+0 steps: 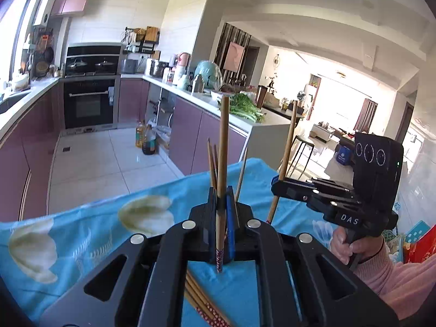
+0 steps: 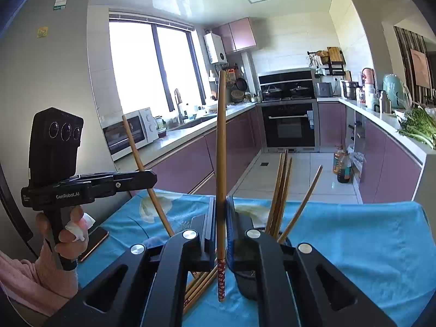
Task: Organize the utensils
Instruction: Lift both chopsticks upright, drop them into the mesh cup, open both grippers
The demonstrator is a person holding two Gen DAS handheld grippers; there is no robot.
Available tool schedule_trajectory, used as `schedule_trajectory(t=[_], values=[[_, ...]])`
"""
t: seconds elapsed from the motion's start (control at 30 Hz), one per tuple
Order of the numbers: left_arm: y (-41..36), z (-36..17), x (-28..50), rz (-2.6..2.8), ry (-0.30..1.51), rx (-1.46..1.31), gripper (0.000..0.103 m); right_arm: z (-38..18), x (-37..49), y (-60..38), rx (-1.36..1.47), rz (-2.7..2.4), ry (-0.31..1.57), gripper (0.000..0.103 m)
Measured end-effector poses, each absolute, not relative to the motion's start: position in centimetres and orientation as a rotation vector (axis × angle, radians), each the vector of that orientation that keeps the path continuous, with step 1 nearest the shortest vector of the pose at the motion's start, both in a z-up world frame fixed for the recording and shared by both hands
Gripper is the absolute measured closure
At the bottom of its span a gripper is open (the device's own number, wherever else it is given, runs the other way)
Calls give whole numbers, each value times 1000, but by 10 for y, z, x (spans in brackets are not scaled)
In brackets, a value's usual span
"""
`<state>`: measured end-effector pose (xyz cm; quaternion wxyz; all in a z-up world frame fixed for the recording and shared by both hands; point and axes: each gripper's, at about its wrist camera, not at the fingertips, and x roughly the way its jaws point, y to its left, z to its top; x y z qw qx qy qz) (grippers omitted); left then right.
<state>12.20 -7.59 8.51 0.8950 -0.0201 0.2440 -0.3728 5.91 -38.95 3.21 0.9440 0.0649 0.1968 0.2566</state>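
Chopsticks, one apiece, are clamped upright in shut left tongs (image 1: 222,204) and shut right tongs (image 2: 220,218), likely for dropping tip-down. Loose ones (image 2: 201,286) lie on the worktop (image 2: 368,245) beneath; others stand in a dark holder (image 2: 246,283) beside.

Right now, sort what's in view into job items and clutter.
Job: chopstick in left gripper; chopstick in right gripper; loose chopsticks; chopstick holder.
Clutter: phone; oil bottles; greens; microwave.

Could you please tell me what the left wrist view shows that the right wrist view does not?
Only the left wrist view shows the living room. Only the right wrist view shows the window, microwave and phone. Both show each hand-held gripper shut on an upright chopstick, loose chopsticks on the blue cloth, and the oven.
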Motion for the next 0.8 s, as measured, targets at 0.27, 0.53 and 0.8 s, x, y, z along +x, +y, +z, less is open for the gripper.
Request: schedule_trajectory(t=[0.27, 0.53, 0.8], values=[[-102, 119, 128, -806, 440, -16, 96, 48, 68, -403, 128, 488, 335, 97], [-134, 109, 136, -777, 479, 54, 96, 33, 89, -406, 130, 444, 360, 97], [-152, 62, 154, -773, 623, 123, 96, -3, 109, -404, 142, 430, 525, 97]])
